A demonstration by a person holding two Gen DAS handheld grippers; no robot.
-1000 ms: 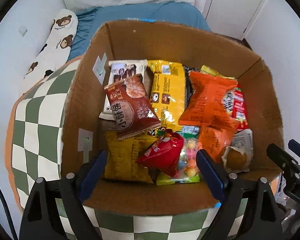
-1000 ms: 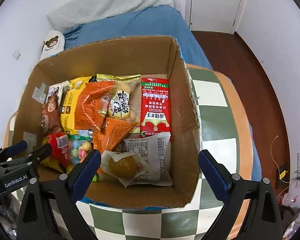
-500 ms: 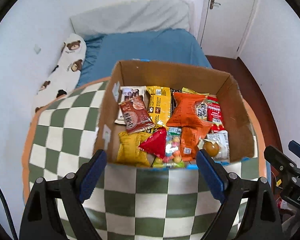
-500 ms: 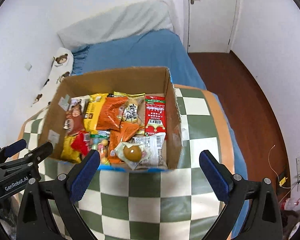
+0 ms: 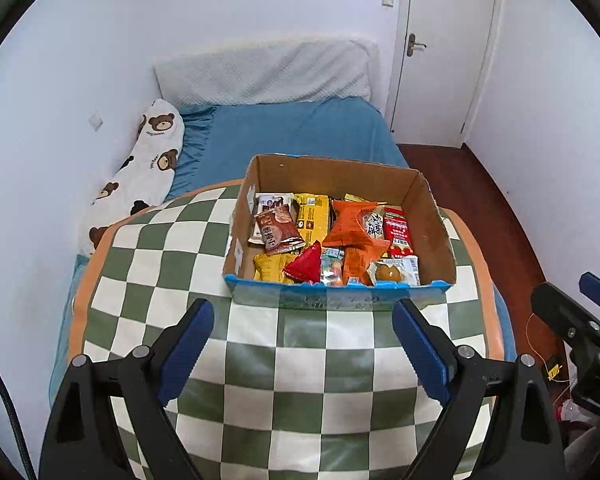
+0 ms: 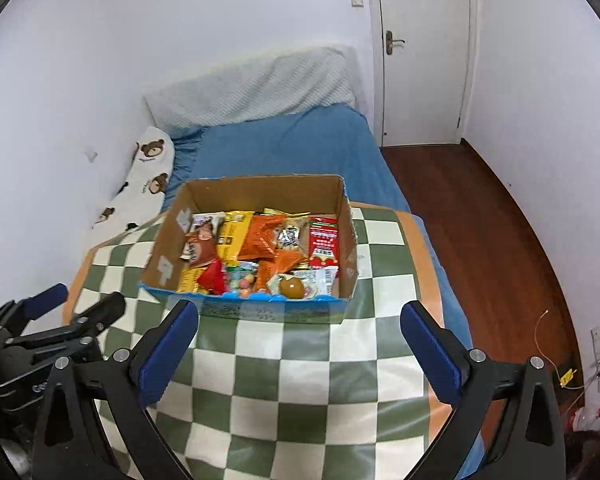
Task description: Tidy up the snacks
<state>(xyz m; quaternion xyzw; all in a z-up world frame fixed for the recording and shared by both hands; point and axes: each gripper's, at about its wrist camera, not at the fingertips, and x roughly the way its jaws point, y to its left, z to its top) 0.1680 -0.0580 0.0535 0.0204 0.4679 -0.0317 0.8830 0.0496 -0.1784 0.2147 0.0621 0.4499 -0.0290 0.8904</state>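
Both the left gripper [image 5: 302, 344] and right gripper [image 6: 298, 342] gape empty at frame bottom; the snack-filled cardboard box [image 5: 436, 216] sits at centre.

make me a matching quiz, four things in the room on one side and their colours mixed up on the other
Things:
1. bed sheet
2. door
3. triangular snack packet
4. checked cloth

Colours:
A. red
B. green and white
C. blue
D. white

Pairs: 1-C, 2-D, 3-A, 4-B
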